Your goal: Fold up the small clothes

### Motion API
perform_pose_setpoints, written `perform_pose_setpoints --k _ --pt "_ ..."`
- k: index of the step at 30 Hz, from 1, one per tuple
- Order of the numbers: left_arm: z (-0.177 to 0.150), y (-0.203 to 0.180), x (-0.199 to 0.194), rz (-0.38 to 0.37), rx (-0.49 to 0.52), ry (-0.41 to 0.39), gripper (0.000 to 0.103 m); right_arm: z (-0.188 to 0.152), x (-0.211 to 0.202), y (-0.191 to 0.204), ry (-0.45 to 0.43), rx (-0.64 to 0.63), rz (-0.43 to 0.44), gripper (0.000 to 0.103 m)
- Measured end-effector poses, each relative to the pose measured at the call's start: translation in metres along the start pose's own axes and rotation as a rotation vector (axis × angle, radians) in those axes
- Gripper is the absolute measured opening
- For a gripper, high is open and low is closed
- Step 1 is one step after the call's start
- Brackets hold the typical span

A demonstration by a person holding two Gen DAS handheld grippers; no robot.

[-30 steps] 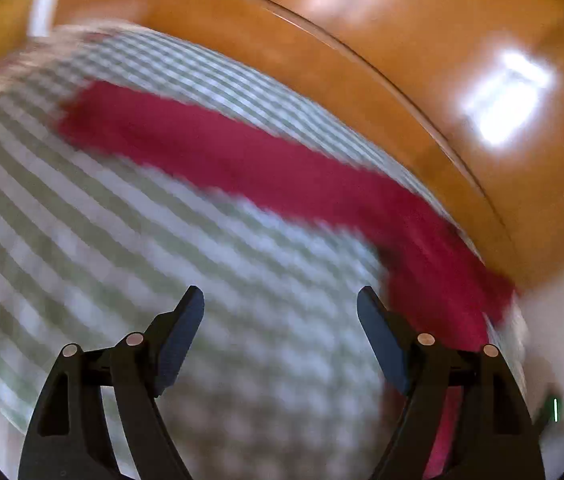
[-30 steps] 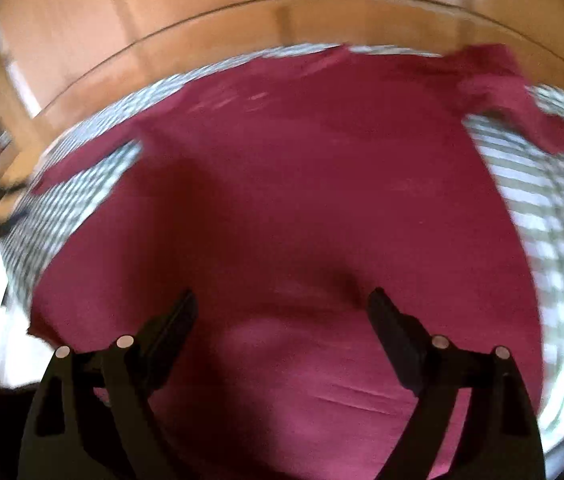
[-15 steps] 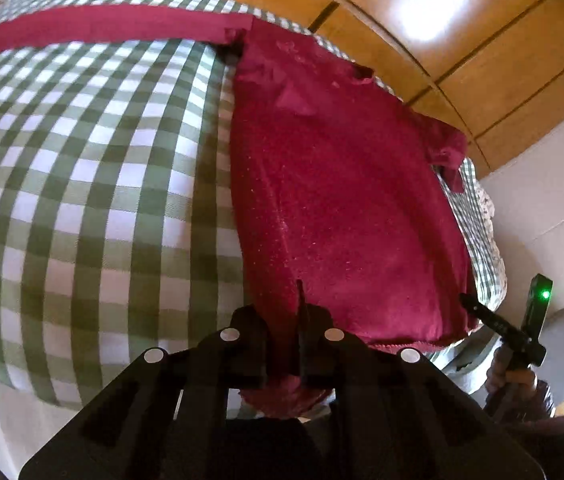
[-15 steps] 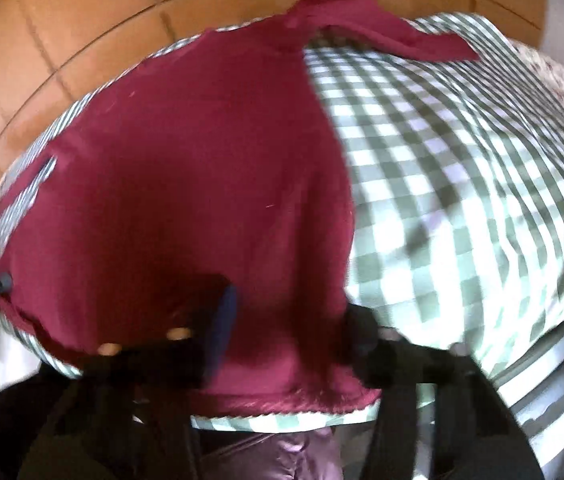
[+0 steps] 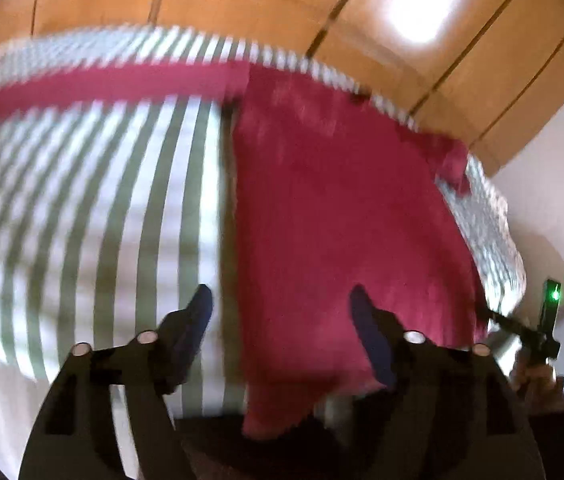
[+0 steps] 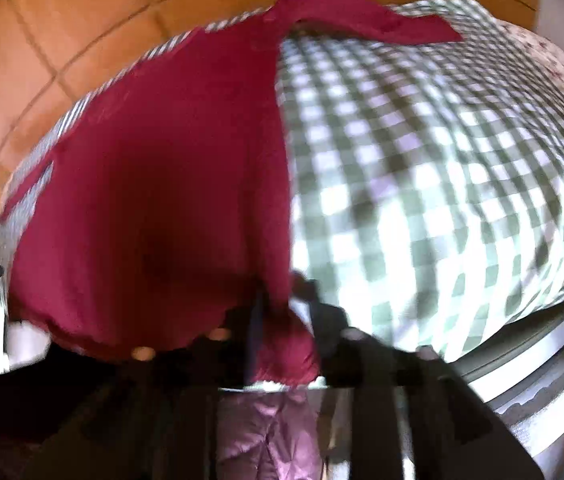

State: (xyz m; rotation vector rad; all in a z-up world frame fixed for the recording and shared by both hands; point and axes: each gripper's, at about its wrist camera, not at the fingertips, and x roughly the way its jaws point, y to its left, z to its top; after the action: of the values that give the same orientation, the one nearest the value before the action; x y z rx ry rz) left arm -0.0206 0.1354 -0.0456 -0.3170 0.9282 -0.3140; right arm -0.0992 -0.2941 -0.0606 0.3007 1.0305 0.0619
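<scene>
A dark red long-sleeved top (image 5: 341, 208) lies spread on a green-and-white checked cloth (image 5: 82, 208), one sleeve stretched far left. My left gripper (image 5: 280, 312) is open over the top's near left hem corner, holding nothing. In the right wrist view the same top (image 6: 154, 200) fills the left half, its other sleeve reaching right at the back. My right gripper (image 6: 276, 292) is shut on the top's near right hem corner, which bunches between the blurred fingers. The right gripper also shows at the right edge of the left wrist view (image 5: 529, 332).
The checked cloth (image 6: 441, 160) covers a raised surface whose near edge drops off just in front of both grippers. Orange wood panelling (image 5: 401, 40) stands behind. A flowered fabric (image 6: 553, 60) lies at the far right.
My left gripper has opened and let go of the hem corner it pinched half a second ago. My right gripper has closed on the right hem corner.
</scene>
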Motion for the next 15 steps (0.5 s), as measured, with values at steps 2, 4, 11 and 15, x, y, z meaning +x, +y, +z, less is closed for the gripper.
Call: perform_pose_setpoints --k 2,4,11,15 --pt "0.018 -0.012 0.01 0.036 0.04 -0.047 0.078 0.014 -0.004 -0.013 -0.044 0.08 0.015 0.05" --pt "0.036 -0.029 0.035 0.065 0.09 -0.056 0.078 0.034 -0.003 -0.031 -0.089 0.168 0.038 0.054" --pt "0.059 -0.065 0.111 0.127 0.146 -0.047 0.078 0.114 0.022 -0.097 -0.194 0.426 0.046 0.048" --pt "0.059 -0.057 0.143 0.177 0.133 0.008 0.078 0.165 0.042 -0.14 -0.23 0.541 0.033 0.044"
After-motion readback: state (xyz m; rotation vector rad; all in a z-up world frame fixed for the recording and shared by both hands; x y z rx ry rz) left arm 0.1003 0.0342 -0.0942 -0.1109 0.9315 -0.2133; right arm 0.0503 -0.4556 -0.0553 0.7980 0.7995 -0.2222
